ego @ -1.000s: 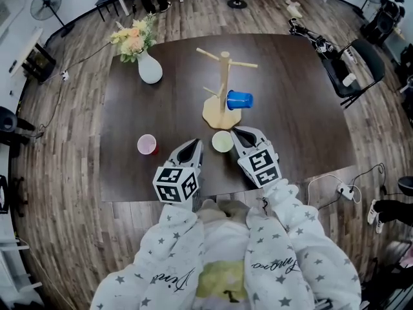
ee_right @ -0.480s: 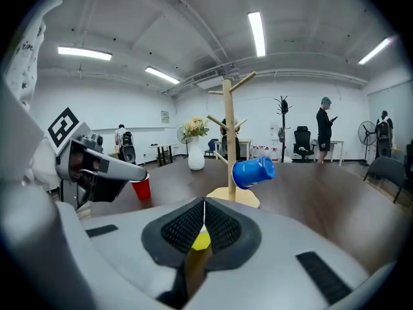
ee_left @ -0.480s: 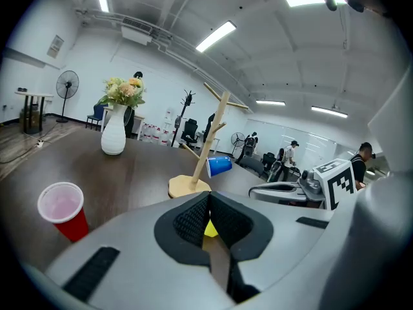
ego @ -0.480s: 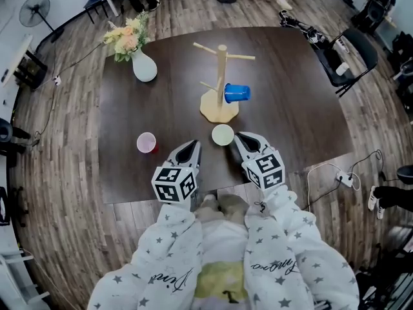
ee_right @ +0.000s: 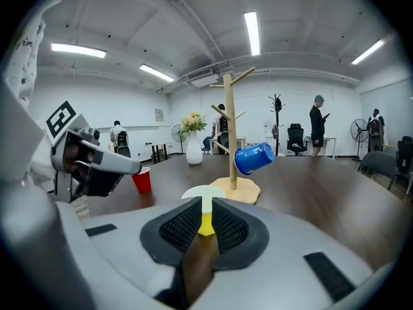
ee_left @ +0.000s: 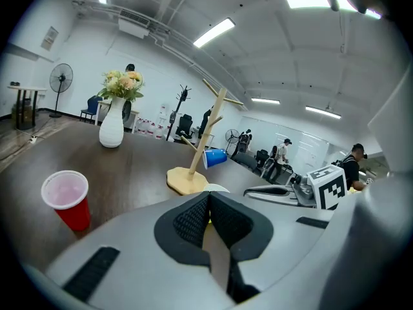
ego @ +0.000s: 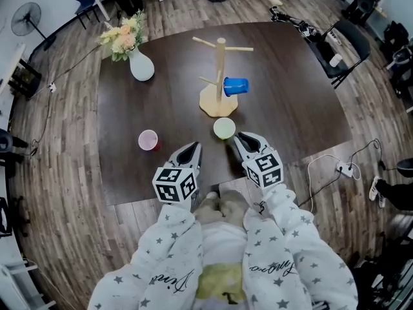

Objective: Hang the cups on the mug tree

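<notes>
One of three cups is done: the blue cup (ego: 236,86) hangs tilted on a lower right peg of the mug tree (ego: 220,63), in the upper middle of the head view. Two are left, both upright on the worktop (ego: 290,102). The yellow cup (ego: 224,128) stands just below the tree's base, and the red cup (ego: 148,139) is further left, well apart from the tree.

The right gripper (ego: 241,138) sits just below and right of the yellow cup. Its fingers are drawn together to a narrow slit and hold nothing; in its own view the cup stands straight ahead, just past the tips. The left gripper (ego: 193,147) is lower left of that cup, fingers closed tip to tip and empty, with the red cup off to its left.

The two top pegs and the lower left one look free, so there is room for both cups. The yellow cup seems next, and the right fingers would have to open first.
</notes>
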A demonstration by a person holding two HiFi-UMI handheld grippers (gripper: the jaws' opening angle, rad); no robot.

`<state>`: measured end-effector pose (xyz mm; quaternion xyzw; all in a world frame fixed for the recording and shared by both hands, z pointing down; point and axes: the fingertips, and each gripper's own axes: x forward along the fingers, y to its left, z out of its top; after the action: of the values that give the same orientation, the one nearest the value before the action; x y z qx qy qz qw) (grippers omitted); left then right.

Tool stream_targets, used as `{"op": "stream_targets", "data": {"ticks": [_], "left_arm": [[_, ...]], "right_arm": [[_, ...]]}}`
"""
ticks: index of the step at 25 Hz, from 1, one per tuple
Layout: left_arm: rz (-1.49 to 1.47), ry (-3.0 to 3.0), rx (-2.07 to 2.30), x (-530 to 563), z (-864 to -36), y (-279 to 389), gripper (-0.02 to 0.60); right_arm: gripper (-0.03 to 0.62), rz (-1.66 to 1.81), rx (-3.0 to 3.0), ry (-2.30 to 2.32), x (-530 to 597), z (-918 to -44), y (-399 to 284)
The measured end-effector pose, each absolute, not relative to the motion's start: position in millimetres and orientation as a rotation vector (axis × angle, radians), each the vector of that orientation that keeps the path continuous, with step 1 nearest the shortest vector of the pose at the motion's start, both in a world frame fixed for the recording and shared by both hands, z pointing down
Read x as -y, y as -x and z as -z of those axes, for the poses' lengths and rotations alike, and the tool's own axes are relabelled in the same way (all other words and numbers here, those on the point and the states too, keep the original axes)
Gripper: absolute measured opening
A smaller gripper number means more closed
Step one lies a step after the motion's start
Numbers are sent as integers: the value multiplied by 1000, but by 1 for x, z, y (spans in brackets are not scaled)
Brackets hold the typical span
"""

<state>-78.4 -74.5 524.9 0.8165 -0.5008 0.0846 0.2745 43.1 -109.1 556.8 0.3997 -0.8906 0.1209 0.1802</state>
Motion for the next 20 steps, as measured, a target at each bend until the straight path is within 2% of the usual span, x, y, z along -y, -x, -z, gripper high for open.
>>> {"op": "stream_targets", "data": {"ticks": [9, 15, 20], "left_arm": [[-232, -2147, 1346, 70, -536, 83, 26], [-235, -2114, 1347, 72, -541, 87, 26], [-250, -2088, 1342, 73, -547, 85, 26]], "right_arm": [[198, -468, 2483, -1089, 109, -590, -35], [283, -473, 2455, -1056, 120, -604, -20], [316, -462, 2437, -1015, 130, -616, -11]]}}
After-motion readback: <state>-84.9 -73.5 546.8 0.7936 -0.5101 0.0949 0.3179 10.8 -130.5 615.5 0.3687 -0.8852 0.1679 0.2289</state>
